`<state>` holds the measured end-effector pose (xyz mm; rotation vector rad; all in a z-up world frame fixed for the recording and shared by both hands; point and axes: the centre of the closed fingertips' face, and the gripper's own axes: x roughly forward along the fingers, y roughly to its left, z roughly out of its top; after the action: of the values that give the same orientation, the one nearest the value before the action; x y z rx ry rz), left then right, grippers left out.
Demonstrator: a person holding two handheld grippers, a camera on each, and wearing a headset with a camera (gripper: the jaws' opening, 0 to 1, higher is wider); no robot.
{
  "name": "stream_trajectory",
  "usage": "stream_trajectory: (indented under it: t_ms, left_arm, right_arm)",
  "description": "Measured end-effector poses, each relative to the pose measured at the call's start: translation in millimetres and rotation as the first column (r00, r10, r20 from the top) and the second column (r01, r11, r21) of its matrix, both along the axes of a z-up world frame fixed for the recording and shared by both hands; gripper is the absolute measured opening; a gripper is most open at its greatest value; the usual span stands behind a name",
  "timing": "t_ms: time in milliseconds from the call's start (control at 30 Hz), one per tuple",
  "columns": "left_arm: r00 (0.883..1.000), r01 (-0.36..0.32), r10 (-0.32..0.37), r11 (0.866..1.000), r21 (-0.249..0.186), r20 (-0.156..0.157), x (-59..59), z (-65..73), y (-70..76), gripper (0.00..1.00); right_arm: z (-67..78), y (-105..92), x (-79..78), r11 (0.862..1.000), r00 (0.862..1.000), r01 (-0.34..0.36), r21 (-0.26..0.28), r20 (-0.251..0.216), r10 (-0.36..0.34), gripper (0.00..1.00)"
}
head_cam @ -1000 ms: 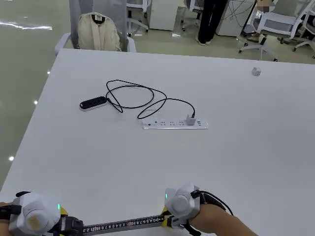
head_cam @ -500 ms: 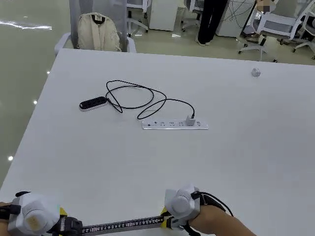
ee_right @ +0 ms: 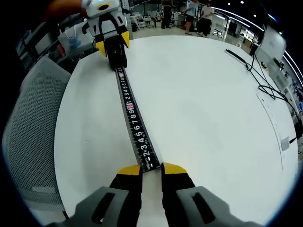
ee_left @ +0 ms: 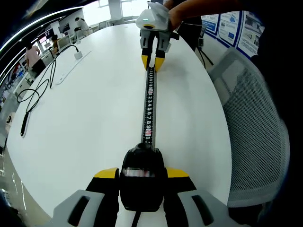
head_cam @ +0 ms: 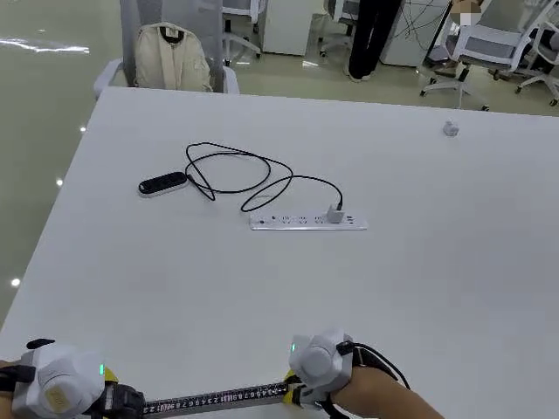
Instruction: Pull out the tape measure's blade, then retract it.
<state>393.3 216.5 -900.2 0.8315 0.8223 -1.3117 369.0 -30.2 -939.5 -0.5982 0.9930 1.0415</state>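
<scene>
The tape blade (ee_right: 135, 127) carries printed scale digits. In the right gripper view, 2, 3, 4, 5, 6, 7, 8, 9 read clearly from its near end, followed by a red figure too small to read. The print on the wall posters (ee_left: 235, 33) is illegible.

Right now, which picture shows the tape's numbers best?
The right gripper view: the blade runs long and wide from the right gripper to the case in the left gripper, digits readable. The left gripper view shows it thinner, with smaller digits; the head view shows a short strip at the bottom.
</scene>
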Motion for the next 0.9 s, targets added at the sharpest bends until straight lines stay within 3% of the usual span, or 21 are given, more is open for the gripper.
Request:
stream_trajectory:
  t_ms: [33, 67, 100, 133, 200, 233, 300, 400, 500, 667, 733, 833, 900]
  left_arm:
    - [1.0, 0.002, -0.002, 1.0, 0.002, 0.002, 0.1, -0.1, 0.0, 0.33]
    - [1.0, -0.006, 0.006, 1.0, 0.007, -0.002, -0.3, -2.1, -0.3, 0.34]
    - [1.0, -0.02, 0.02, 1.0, 0.009, -0.007, 0.7, -1.9, -0.8, 0.34]
    - [0.999, -0.037, 0.037, 0.999, -0.003, -0.009, 2.3, -0.8, -2.2, 0.36]
    - [0.994, -0.103, 0.101, 0.993, -0.053, -0.04, 7.1, 6.8, -6.9, 0.46]
    - [0.992, -0.126, 0.123, 0.989, -0.076, -0.043, 10.1, 10.2, -9.1, 0.53]
    - [0.988, -0.148, 0.142, 0.984, -0.094, -0.065, 11.4, 16.0, -10.1, 0.58]
    - [0.988, -0.149, 0.143, 0.984, -0.094, -0.066, 11.9, 17.0, -9.8, 0.59]
    - [0.988, -0.147, 0.143, 0.984, -0.098, -0.052, 15.5, 22.0, -8.6, 0.6]
    - [0.984, -0.179, 0.175, 0.977, -0.119, -0.044, 19.4, 28.7, -5.7, 0.73]
    - [0.977, -0.212, 0.206, 0.969, -0.126, -0.062, 17.7, 30.7, -2.3, 0.77]
    - [0.967, -0.255, 0.254, 0.951, -0.174, -0.028, 21.6, 38.0, 2.0, 0.91]
    - [0.957, -0.29, 0.29, 0.937, -0.197, -0.029, 21.3, 42.3, 8.2, 0.98]
  right_arm:
    - [-0.1, -0.6, 0.4, 1.0, 1.0, 0.015, 0.004, 0.0, -0.015, 0.15]
    - [0.7, -0.1, 1.1, 1.0, 0.999, 0.011, 0.007, 0.048, -0.011, 0.16]
    - [3.2, 2.0, 1.4, 1.0, 0.998, 0.012, 0.022, 0.058, -0.014, 0.17]
    - [9.0, 11.1, 7.4, 0.995, 0.995, 0.048, 0.088, 0.081, -0.055, 0.21]
    - [21.4, 20.4, 14.8, 0.987, 0.992, 0.046, 0.151, 0.108, -0.063, 0.37]
    - [24.7, 20.8, 15.8, 0.988, 0.992, 0.048, 0.147, 0.11, -0.065, 0.4]
    - [30.7, 21.6, 20.4, 0.99, 0.988, 0.03, 0.139, 0.146, -0.051, 0.4]
    - [31.4, 21.7, 20.8, 0.99, 0.987, 0.031, 0.136, 0.15, -0.051, 0.49]
    - [37.8, 19.1, 23.0, 0.984, 0.985, 0.089, 0.155, 0.131, -0.11, 0.57]
    - [42.4, 13.7, 18.6, 0.978, 0.982, 0.126, 0.164, 0.118, -0.146, 0.62]
    - [45.8, 11.4, 16.3, 0.967, 0.976, 0.171, 0.19, 0.102, -0.193, 0.68]
    - [52.7, 7.6, 13.2, 0.95, 0.964, 0.22, 0.222, 0.1, -0.247, 0.78]
    - [55.9, 6.3, 8.5, 0.948, 0.962, 0.216, 0.236, 0.114, -0.247, 0.84]
